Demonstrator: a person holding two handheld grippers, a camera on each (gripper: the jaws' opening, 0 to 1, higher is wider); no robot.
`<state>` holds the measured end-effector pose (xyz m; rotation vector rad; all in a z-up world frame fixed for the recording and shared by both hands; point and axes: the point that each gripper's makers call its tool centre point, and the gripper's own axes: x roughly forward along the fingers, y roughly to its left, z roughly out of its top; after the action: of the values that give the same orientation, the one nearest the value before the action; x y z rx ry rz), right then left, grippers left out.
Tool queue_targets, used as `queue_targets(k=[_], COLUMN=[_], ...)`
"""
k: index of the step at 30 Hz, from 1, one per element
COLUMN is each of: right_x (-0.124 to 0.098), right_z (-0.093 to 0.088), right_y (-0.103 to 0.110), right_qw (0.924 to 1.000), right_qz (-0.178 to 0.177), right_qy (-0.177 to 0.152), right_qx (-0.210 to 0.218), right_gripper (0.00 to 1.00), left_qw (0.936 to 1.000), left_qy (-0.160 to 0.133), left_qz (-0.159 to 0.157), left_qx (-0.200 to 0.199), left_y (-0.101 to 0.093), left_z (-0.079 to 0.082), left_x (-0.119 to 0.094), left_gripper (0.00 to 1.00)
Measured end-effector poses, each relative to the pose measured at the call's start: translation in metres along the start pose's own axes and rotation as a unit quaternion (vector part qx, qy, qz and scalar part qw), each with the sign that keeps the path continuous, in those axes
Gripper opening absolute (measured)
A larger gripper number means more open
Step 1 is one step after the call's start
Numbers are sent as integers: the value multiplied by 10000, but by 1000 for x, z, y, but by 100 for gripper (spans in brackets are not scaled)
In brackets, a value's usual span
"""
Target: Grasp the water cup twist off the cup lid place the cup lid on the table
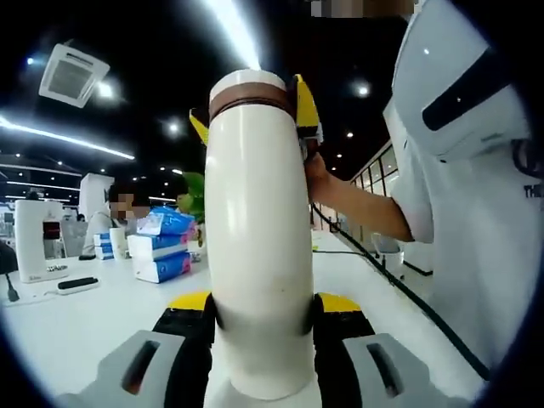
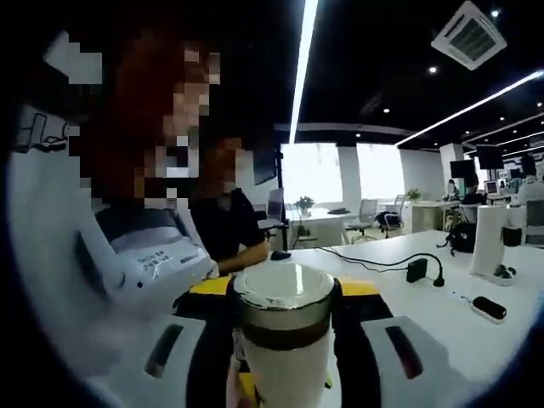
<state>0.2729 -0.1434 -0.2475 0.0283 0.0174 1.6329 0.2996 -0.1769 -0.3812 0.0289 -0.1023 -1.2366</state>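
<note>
White table (image 1: 85,323) spread beneath, tissue packs (image 1: 161,255) stacked near its far side. Cream water cup (image 1: 259,246) upright between the left gripper (image 1: 263,327) jaws, clamped around its lower body above the table. Cup lid (image 2: 283,297) with brown band squeezed between the right gripper (image 2: 285,327) jaws, seated atop the cup.

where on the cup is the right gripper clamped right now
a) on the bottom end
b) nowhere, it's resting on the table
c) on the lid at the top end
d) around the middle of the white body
c: in the right gripper view the right gripper has its jaws closed on either side of the cup lid, while in the left gripper view the left gripper holds the cup's white body.
</note>
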Motion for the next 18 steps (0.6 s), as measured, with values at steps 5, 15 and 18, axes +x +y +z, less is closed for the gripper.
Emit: queue_targets(k=[5, 15, 18], right_x=[2, -12, -20], right_z=[-1, 15, 27], right_y=[0, -10, -10], right_qw=[9999, 9890, 9789], right_qz=[-41, -1440, -2023], right_qy=[107, 164, -3], right_qx=[65, 302, 287], right_gripper=[48, 66, 70], left_qw=[10000, 10000, 10000], left_qy=[7, 10, 11], left_qz=[8, 4, 11], left_qx=[-14, 9, 12], left_y=[-1, -3, -4], left_z=[0, 0, 0], left_x=[0, 1, 1], left_gripper=[47, 47, 47])
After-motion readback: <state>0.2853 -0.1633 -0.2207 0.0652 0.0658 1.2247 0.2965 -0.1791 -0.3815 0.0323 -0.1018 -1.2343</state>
